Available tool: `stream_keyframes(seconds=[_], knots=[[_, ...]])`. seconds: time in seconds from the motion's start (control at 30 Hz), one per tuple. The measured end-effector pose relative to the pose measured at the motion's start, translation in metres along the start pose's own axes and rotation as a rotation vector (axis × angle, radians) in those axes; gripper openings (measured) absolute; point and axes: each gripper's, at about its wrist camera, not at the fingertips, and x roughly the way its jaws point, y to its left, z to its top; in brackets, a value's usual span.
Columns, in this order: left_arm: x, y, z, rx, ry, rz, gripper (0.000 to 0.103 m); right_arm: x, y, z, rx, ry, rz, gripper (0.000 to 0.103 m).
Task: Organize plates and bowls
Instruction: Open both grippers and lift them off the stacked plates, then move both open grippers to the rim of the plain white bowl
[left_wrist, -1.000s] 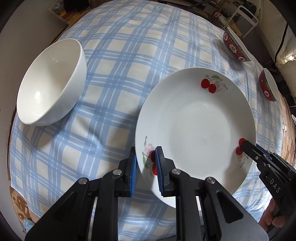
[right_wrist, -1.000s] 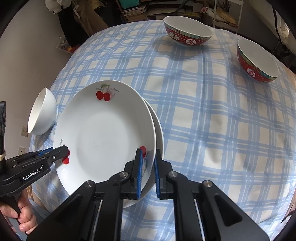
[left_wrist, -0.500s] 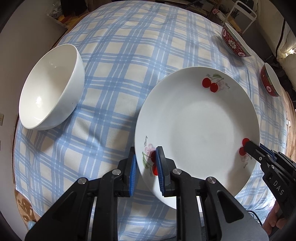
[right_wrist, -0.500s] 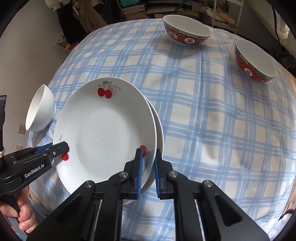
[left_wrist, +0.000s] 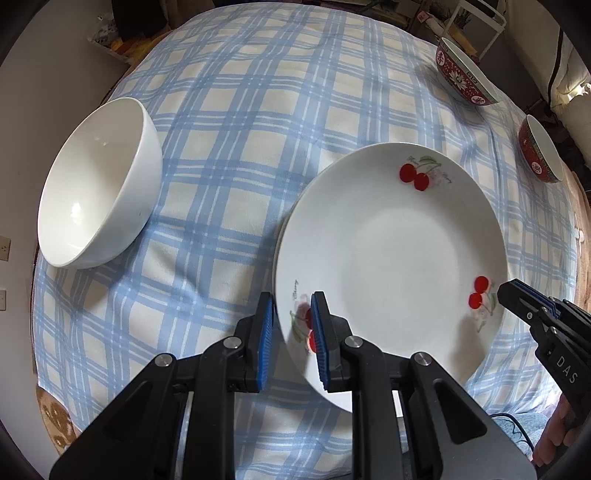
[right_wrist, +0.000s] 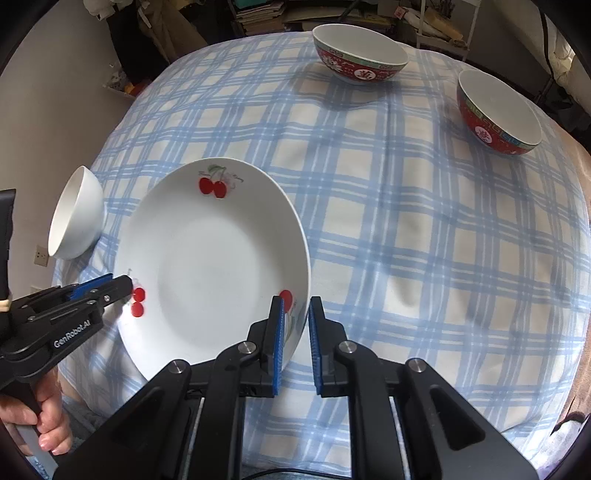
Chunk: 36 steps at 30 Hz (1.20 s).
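A white cherry plate (left_wrist: 391, 258) lies near the front edge of the table (left_wrist: 258, 92), which is draped in a blue-and-white plaid cloth. In the left wrist view a second rim shows just under the plate's left edge, so it appears to sit on another plate, though little of that one can be seen. The left gripper (left_wrist: 291, 332) straddles the plate's near-left rim with its blue-padded jaws spread, a gap showing on either side of the rim. The right gripper (right_wrist: 295, 338) straddles the near-right rim the same way, jaws apart and not pressing on it. Left of the plate, well apart from it, a plain white bowl (left_wrist: 99, 181) stands close to the table's left edge. Beyond the plate, toward the far right of the table, stand two red patterned bowls: the farther red bowl (right_wrist: 360, 51) and the nearer red bowl (right_wrist: 498, 110), each bearing a Chinese character in a round medallion. Nothing lies on the cloth between the plate and those bowls. Small script sits beside the plate's cherry prints but is too fine to read. The left gripper's body reads "GenRobot.AI"; the right gripper's reads "DAS". Behind the table are shelves with stacked papers (right_wrist: 258, 14).
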Motion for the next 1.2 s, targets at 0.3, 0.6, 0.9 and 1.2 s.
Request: stream_keyframes(seconds=[0.3, 0.6, 0.9, 1.2], knots=[[-0.003, 0.007, 0.003, -0.003, -0.001, -0.025, 0.021, 0.011, -0.002, 0.001, 0.028, 0.033, 0.007, 0.016], [-0.037, 0.013, 0.011, -0.018, -0.086, -0.048, 0.041, 0.0, 0.004, 0.005, 0.001, -0.033, -0.045, 0.043], [-0.08, 0.041, 0.016, -0.044, -0.218, 0.073, 0.077, -0.022, 0.027, 0.018, -0.071, -0.138, -0.047, 0.073], [-0.094, 0.084, 0.029, -0.108, -0.225, 0.11, 0.091, -0.028, 0.073, 0.038, -0.197, -0.196, -0.033, 0.09]])
